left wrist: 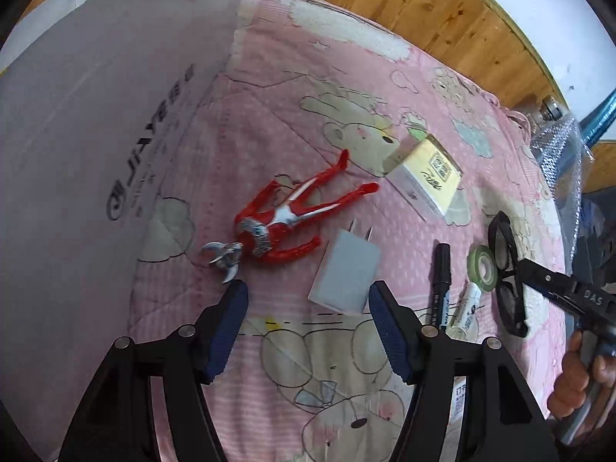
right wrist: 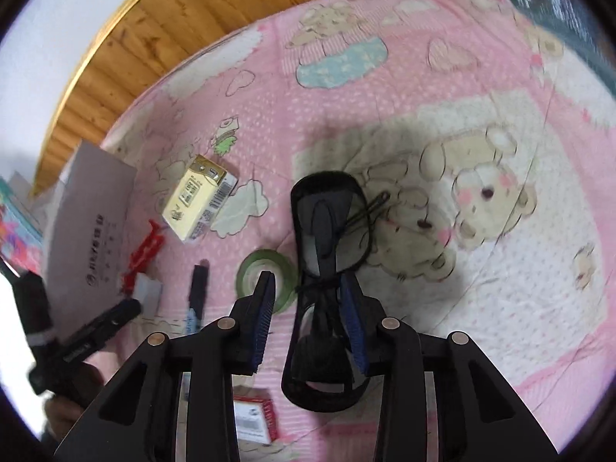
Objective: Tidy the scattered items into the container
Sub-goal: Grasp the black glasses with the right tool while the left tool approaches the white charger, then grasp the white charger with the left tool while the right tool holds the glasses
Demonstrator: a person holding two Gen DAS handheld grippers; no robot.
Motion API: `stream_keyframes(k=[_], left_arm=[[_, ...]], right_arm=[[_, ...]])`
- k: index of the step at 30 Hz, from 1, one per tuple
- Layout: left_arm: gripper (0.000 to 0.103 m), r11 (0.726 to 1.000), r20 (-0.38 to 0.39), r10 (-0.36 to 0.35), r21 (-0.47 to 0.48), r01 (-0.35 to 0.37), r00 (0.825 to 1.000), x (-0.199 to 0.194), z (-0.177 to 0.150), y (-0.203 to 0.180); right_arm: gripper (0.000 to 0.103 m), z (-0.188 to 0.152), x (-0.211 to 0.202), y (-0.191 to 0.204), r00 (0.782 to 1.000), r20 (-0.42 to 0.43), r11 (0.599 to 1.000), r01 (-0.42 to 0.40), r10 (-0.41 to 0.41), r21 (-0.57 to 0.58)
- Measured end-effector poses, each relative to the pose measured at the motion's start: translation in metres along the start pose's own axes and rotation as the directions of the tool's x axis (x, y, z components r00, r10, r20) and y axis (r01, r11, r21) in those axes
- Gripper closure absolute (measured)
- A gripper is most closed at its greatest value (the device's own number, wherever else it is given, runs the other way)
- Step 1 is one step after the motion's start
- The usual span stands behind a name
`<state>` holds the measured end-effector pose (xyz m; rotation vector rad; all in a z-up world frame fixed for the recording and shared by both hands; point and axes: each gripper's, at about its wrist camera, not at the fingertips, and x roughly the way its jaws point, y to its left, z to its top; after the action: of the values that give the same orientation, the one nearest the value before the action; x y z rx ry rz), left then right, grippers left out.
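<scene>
The right gripper (right wrist: 308, 308) has the black glasses (right wrist: 327, 238) between its fingers, though I cannot tell if it grips them. The left gripper (left wrist: 308, 300), spread wide, hovers over the grey charger (left wrist: 346, 273) mid-quilt (left wrist: 308, 115). The white box (left wrist: 96, 134) stands at the quilt's left edge. Next, probably: close on the charger and carry it there.

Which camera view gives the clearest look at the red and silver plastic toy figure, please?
The left wrist view: the red and silver plastic toy figure lies whole and sharp on the pink patterned quilt. In the right wrist view only blurred red limbs show beside the white box.
</scene>
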<state>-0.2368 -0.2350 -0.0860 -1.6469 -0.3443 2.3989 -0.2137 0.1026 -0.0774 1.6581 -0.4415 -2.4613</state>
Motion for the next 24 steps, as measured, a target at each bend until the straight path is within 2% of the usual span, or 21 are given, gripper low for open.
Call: stream_keyframes(k=[2,5,7,8,9,10,12,16,20,21,23,24], left_arm=[[0.037,1.000,-0.001,-0.006,0.020,0.006,1.000,0.004,0.000,-0.009],[0.036,0.997,0.000,0.001,0.080,-0.001,1.000,0.012,0.000,-0.027],[0.037,0.993,0.014,0.028,0.119,-0.029,1.000,0.016,0.001,-0.032],[0.044,0.990,0.024,0.042,0.136,-0.045,0.999,0.016,0.001,-0.033],[0.064,0.986,0.030,0.064,0.153,-0.068,0.998,0.015,0.000,-0.034],[0.067,0.984,0.029,0.074,0.161,-0.078,0.997,0.013,0.000,-0.033],[0.070,0.987,0.024,0.048,0.150,-0.051,0.999,0.006,-0.001,-0.028],[0.070,0.990,0.022,0.025,0.139,-0.028,0.999,0.004,-0.002,-0.023],[0.064,0.993,0.029,0.005,0.118,-0.008,1.000,0.008,-0.003,-0.022],[0.061,0.993,0.034,0.000,0.117,-0.004,0.999,0.007,-0.004,-0.022],[0.057,0.993,0.044,-0.010,0.116,0.005,0.999,0.007,-0.004,-0.023],[0.050,0.993,0.046,-0.019,0.117,0.014,0.999,0.009,-0.003,-0.024]], right_arm=[[0.056,0.000,0.006,0.004,0.999,0.001,0.997,0.053,-0.053,-0.059],[0.056,-0.001,0.020,0.004,0.998,-0.025,0.994,0.062,-0.065,-0.092],[0.062,-0.003,0.024,0.003,0.998,-0.020,0.994,0.056,-0.058,-0.093],[0.070,-0.004,0.022,0.000,0.998,-0.020,0.996,0.050,-0.052,-0.080],[0.072,-0.004,0.021,-0.002,0.999,-0.019,0.997,0.040,-0.041,-0.065],[0.072,-0.004,0.019,-0.005,0.999,-0.017,0.998,0.029,-0.029,-0.050],[0.084,-0.004,0.016,-0.009,1.000,-0.016,1.000,0.009,-0.009,-0.028],[0.084,-0.004,0.015,-0.012,1.000,-0.016,1.000,-0.007,0.006,-0.014],[0.077,-0.003,0.018,-0.009,1.000,0.000,0.999,0.021,-0.021,-0.033],[0.068,-0.003,0.018,-0.009,1.000,0.004,0.999,0.030,-0.030,-0.037],[0.060,-0.003,0.022,-0.007,0.999,0.009,0.998,0.041,-0.040,-0.045],[0.054,-0.004,0.023,-0.004,0.999,0.016,0.997,0.046,-0.045,-0.061]])
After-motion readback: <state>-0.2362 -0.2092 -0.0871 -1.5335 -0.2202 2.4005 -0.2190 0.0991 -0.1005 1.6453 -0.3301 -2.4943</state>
